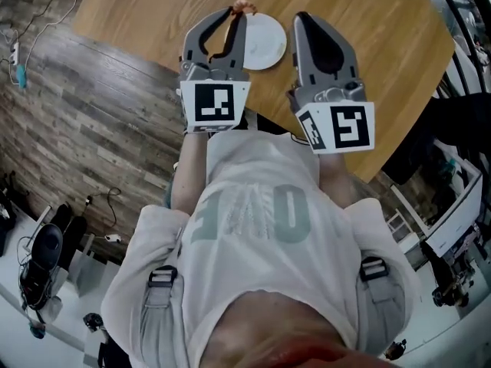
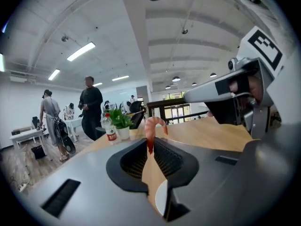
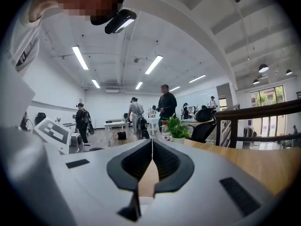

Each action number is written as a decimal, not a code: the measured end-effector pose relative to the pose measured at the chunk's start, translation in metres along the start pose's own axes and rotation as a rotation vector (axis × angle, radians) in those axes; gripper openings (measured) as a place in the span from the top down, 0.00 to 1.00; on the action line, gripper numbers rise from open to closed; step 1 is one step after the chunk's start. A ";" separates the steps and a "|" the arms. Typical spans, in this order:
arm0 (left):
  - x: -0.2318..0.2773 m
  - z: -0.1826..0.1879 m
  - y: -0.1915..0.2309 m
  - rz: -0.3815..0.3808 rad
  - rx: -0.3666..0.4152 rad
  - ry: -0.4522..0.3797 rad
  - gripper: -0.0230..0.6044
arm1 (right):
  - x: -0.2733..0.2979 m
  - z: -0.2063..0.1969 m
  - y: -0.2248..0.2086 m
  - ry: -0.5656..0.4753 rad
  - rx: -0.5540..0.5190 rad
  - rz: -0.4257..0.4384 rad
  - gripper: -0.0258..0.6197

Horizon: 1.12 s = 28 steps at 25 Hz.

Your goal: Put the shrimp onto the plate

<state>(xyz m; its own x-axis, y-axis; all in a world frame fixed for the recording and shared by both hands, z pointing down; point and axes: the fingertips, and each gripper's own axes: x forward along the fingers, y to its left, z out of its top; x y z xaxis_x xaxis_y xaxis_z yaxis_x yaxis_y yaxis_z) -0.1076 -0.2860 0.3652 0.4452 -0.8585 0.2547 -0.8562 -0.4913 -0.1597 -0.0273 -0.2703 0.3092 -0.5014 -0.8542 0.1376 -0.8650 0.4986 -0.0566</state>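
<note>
A pink curled shrimp [image 2: 154, 126] sticks up from the tips of my left gripper [image 2: 150, 147], which is shut on its tail. In the head view the shrimp [image 1: 244, 6] shows at the far end of the left gripper [image 1: 239, 14], just left of the white plate [image 1: 265, 41] on the wooden table [image 1: 376, 60]. A slice of the plate [image 2: 161, 199] shows below the left jaws. My right gripper [image 1: 301, 18] is held beside the plate's right edge, shut with nothing between its jaws [image 3: 151, 142].
A small potted plant [image 2: 121, 121] and a red-labelled bottle [image 2: 109, 128] stand at the table's far end. Several people stand beyond the table in the open office. The person's torso fills the lower head view, above wood-plank floor [image 1: 92, 98].
</note>
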 end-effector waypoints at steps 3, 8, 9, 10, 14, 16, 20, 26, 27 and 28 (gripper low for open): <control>0.013 -0.031 -0.009 -0.024 -0.048 0.113 0.88 | 0.002 -0.010 -0.014 0.016 0.023 -0.020 0.93; 0.022 -0.090 -0.038 -0.083 -0.160 0.363 0.88 | 0.004 -0.027 -0.034 0.063 0.064 -0.050 0.93; 0.023 -0.099 -0.042 -0.094 -0.167 0.405 0.88 | 0.005 -0.029 -0.035 0.070 0.067 -0.053 0.93; 0.025 -0.107 -0.047 -0.106 -0.169 0.443 0.88 | 0.006 -0.031 -0.037 0.074 0.068 -0.054 0.93; 0.031 -0.138 -0.066 -0.163 -0.173 0.607 0.88 | 0.009 -0.043 -0.041 0.099 0.057 -0.054 0.93; 0.031 -0.147 -0.074 -0.183 -0.183 0.676 0.88 | 0.005 -0.047 -0.042 0.121 0.054 -0.051 0.93; 0.028 -0.156 -0.079 -0.213 -0.179 0.754 0.88 | 0.000 -0.055 -0.045 0.146 0.073 -0.055 0.93; 0.031 -0.163 -0.076 -0.216 -0.172 0.805 0.88 | 0.004 -0.064 -0.045 0.172 0.072 -0.037 0.93; 0.032 -0.163 -0.075 -0.213 -0.169 0.810 0.88 | 0.003 -0.064 -0.046 0.174 0.070 -0.037 0.93; 0.033 -0.163 -0.074 -0.210 -0.165 0.815 0.88 | 0.003 -0.066 -0.047 0.177 0.070 -0.041 0.93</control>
<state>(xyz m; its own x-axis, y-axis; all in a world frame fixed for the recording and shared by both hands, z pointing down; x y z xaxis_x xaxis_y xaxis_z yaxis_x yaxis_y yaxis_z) -0.0720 -0.2543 0.5408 0.3253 -0.3472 0.8795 -0.8323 -0.5466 0.0921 0.0135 -0.2864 0.3771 -0.4601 -0.8312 0.3122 -0.8868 0.4476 -0.1152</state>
